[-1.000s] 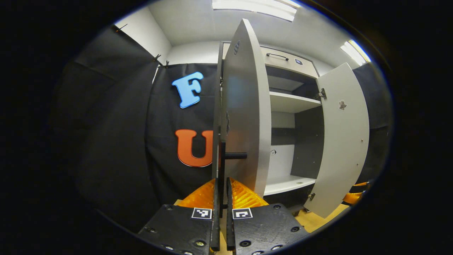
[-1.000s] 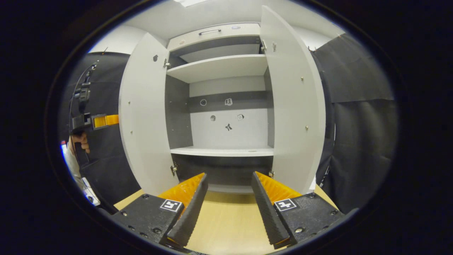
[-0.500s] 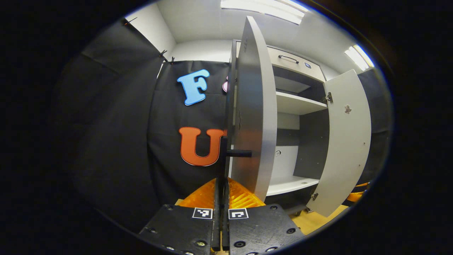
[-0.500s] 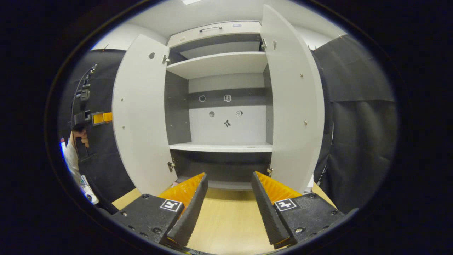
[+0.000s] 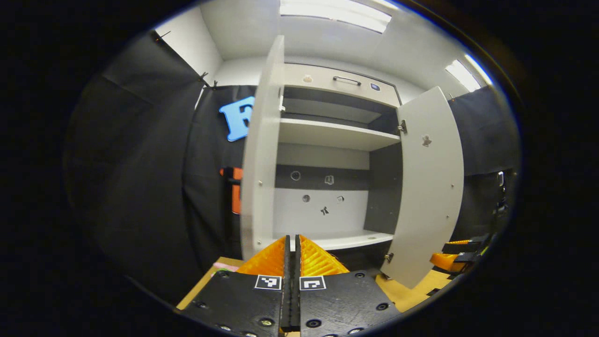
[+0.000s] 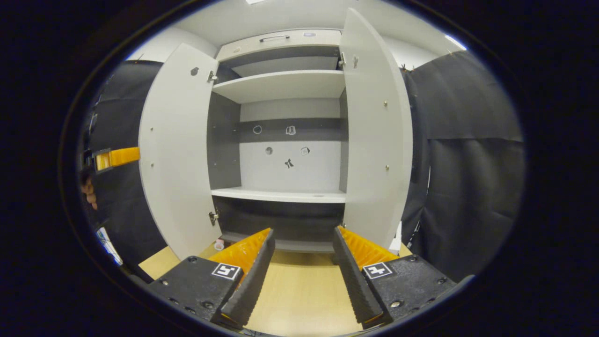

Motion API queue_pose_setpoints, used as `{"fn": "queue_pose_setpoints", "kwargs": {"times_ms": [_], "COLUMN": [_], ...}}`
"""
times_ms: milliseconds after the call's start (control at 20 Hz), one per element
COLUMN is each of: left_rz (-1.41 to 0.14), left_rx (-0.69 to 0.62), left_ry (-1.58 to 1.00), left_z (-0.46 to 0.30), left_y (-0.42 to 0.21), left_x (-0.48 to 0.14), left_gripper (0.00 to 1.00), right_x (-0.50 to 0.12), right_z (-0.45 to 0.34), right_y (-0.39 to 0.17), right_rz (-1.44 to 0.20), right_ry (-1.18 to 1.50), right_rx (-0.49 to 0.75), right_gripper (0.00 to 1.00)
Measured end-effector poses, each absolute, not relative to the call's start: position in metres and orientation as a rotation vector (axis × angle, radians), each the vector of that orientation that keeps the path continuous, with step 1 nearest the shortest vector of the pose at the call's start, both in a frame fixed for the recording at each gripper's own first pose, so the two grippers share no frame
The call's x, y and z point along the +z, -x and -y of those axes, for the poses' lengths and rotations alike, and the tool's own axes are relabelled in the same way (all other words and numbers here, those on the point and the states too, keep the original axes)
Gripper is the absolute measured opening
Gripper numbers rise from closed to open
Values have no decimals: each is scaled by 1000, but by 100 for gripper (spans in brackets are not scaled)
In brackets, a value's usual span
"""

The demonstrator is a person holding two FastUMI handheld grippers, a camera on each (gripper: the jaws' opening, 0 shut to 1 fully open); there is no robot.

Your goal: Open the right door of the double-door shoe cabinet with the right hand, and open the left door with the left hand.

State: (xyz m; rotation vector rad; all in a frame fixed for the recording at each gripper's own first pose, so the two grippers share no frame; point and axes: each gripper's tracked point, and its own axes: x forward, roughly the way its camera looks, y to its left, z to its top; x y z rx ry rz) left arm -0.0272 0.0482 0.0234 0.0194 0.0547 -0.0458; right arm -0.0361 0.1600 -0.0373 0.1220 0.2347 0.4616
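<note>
Standing with both doors swung wide, the shoe cabinet (image 6: 290, 159) fills the centre of the right gripper view, its shelves bare and its back panel carrying a few small stickers. In that view the left door (image 6: 175, 150) occupies the left-centre of the frame and the right door (image 6: 374, 135) the right-centre, each turned outward on its hinges so that its inner face shows. By this reading both openings are complete, and the step in hand is the withdrawal that closes the task; the next move calls only for drawing both tools back and clear.

The left gripper view shows the left door (image 5: 259, 154) nearly edge-on just left of centre, its free edge close above the fingertips, and the right door (image 5: 428, 187) at the right of the frame.

The wooden floor (image 6: 299, 290) in the lower centre lies open between the door edges and offers room for retreat; the black booth cloth bounds both sides.

The right gripper (image 6: 299, 238), at the bottom centre, has its jaws spread and holds nothing. The left gripper (image 5: 292, 243), at the bottom centre of its own view, has its jaws pressed together on nothing; it appears again at the left edge of the right gripper view, beside the left door's outer face.
</note>
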Motion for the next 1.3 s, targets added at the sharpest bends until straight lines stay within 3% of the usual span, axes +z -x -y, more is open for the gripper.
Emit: {"fn": "queue_pose_setpoints", "kwargs": {"times_ms": [150, 350, 500, 600, 650, 700, 900, 1300], "left_rz": [-73, -111, -117, -119, -102, -88, -76, -75], "left_rx": [-8, -69, -74, -79, -80, -79, -62, -33], "left_ry": [-33, 22, -20, -46, -53, -54, -45, -65], "left_z": [-32, 1, 8, 15, 17, 19, 20, 16], "left_y": [17, 7, 6, 8, 7, 7, 8, 12], "left_x": [-1, -23, -29, -32, -29, -27, -24, -21], "left_gripper": [1, 1, 8, 35, 61, 72, 81, 81], "right_x": [-30, -29, -28, -27, -28, -29, -32, -33], "right_z": [-155, -150, -143, -141, -141, -140, -142, -145], "right_y": [37, 43, 42, 41, 41, 40, 37, 34], "right_rz": [-206, -199, -189, -183, -184, -186, -194, -184], "right_ry": [-115, -118, -119, -123, -127, -129, -138, -146], "right_rx": [459, 456, 442, 438, 438, 438, 442, 463], "right_gripper": [81, 81, 81, 81, 81, 78, 81, 81]}}
